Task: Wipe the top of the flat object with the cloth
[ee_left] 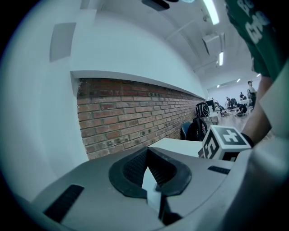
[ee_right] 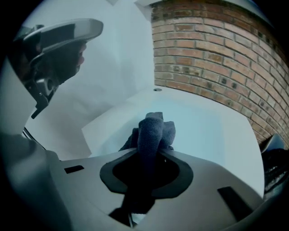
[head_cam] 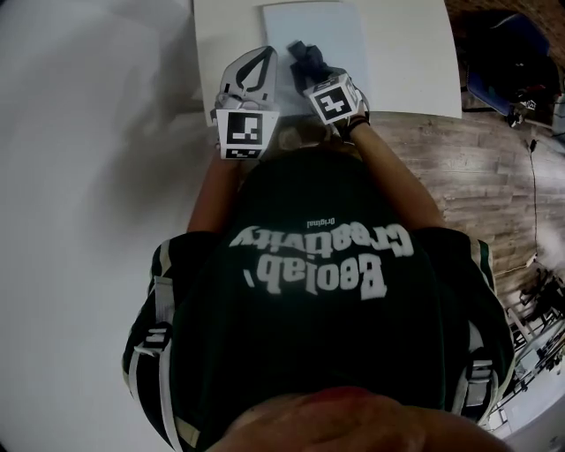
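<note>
With the right gripper [head_cam: 311,71] clamped on the bunched dark cloth [head_cam: 305,55] at the near edge of the pale flat object [head_cam: 334,26] on the bench [head_cam: 406,62], and the left gripper [head_cam: 263,57] closed and empty just to its left, wiping looks barely begun; the next move calls for pressing down and sweeping farther across.

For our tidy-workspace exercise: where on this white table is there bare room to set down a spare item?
Widest bare strip of table: right of the flat object, out to the table's right edge. A narrower strip lies left of it. Crowded: the near edge, with the left gripper and the right gripper gripping the cloth.
</note>
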### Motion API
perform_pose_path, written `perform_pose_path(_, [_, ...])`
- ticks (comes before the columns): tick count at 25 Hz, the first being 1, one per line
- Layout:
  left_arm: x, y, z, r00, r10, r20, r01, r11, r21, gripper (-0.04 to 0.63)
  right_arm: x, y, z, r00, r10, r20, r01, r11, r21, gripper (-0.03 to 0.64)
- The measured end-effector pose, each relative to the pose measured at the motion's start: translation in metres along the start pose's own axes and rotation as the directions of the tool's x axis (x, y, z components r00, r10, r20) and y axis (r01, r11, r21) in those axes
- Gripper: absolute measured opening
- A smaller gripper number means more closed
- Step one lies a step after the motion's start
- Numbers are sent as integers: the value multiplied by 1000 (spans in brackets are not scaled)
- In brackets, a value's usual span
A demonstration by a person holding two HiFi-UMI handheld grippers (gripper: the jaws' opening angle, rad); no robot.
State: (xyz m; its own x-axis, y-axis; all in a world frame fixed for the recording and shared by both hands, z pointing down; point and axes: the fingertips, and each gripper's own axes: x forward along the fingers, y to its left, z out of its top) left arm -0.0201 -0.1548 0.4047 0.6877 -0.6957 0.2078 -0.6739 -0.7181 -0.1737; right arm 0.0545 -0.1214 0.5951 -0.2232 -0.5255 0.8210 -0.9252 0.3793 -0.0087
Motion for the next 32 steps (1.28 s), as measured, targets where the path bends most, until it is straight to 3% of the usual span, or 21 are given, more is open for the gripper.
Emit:
perform_pose_path(6, [-21,17,-10,999,46,-9,-46,999,-2,-5,10,79,17,993,114,3,-112,983,-144,67])
perform_pose_path(12, [-35,23,-15,998,57,-9,-57,998,-8,-3,12,100,14,992,128,-2,-126,974,-191,67])
perform_pose_path(16, [-41,23,-13,999,49,-4,-49,999,-9,-3,7,91,12,992,125,1,-123,982,-140,67])
perform_pose_path(19, [-36,16,-9,1000,28,6,-28,1000,-7,-5,-1,64,2,995,100,7,-100,994,-46,67])
perform_pose_path(24, [-18,-21,-54,999,1,33,0,1000,-30,-4,14,1,-64,1000,-26,-2,26,999,35,67])
perform_pose_path(28, [-32,-15,-32,999,-20,39,21,1000,-24,-4,-19,-19,-61,997,-76,26,72,986,148,67])
perform_pose_path(32, [-38,-7,-24,1000,-10,27,11,999,-37,-5,-42,-35,-74,993,-120,9,116,973,199,67])
